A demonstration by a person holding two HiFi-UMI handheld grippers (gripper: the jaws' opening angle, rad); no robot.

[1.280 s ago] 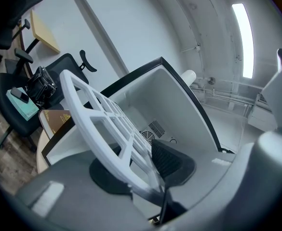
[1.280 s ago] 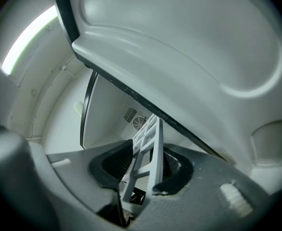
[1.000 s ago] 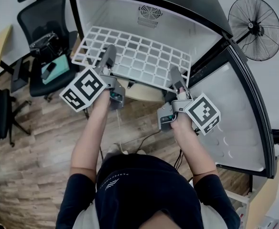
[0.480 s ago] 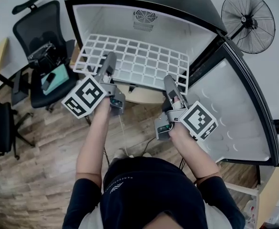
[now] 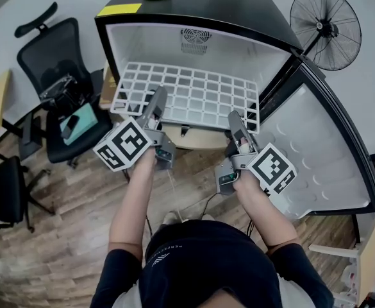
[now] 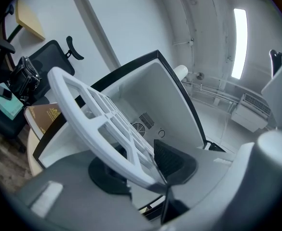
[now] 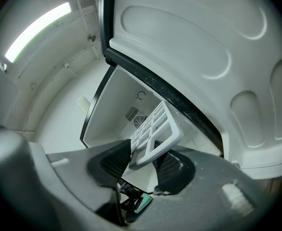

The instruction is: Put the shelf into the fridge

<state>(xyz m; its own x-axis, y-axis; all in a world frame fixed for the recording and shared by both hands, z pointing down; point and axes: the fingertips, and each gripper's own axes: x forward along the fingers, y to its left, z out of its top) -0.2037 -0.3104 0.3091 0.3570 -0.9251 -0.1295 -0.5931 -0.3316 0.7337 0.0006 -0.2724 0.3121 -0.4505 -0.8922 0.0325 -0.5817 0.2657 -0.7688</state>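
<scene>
Head view showed the shelf [image 5: 193,95] lying roughly level inside the open fridge [image 5: 251,11]. Its far edge ran deep toward the back wall and its near rail sat at the mouth of the cabinet, right at the tips of both tools. The left gripper [image 5: 156,101] and the right gripper [image 5: 236,122] each had that rail between its jaws. Both pairs of jaws had just been opening and stood wide. The pads did not look pressed on the plastic, so the fridge, not the grippers, seemed to be carrying the shelf.

By my reading the placing was nearly done. What was left was to draw the jaws back off the rail and perhaps nudge the shelf fully home, since its corner outboard of the left jaws appeared to stick out past the cabinet's side wall. Whether it sat on its ledges could not be told.

The left gripper view alone showed the rail crossing slantwise between that gripper's dark pads [image 6: 172,160], with the grid running on beyond the jaws toward the fan vent [image 6: 141,124]. The right gripper view alone showed the shelf's other front corner between its jaws, with the moulded door [image 7: 213,57] looming just above them. Only the head view showed both grippers at once, and the chair [image 5: 52,63] well off to the side of the left jaws.
</scene>
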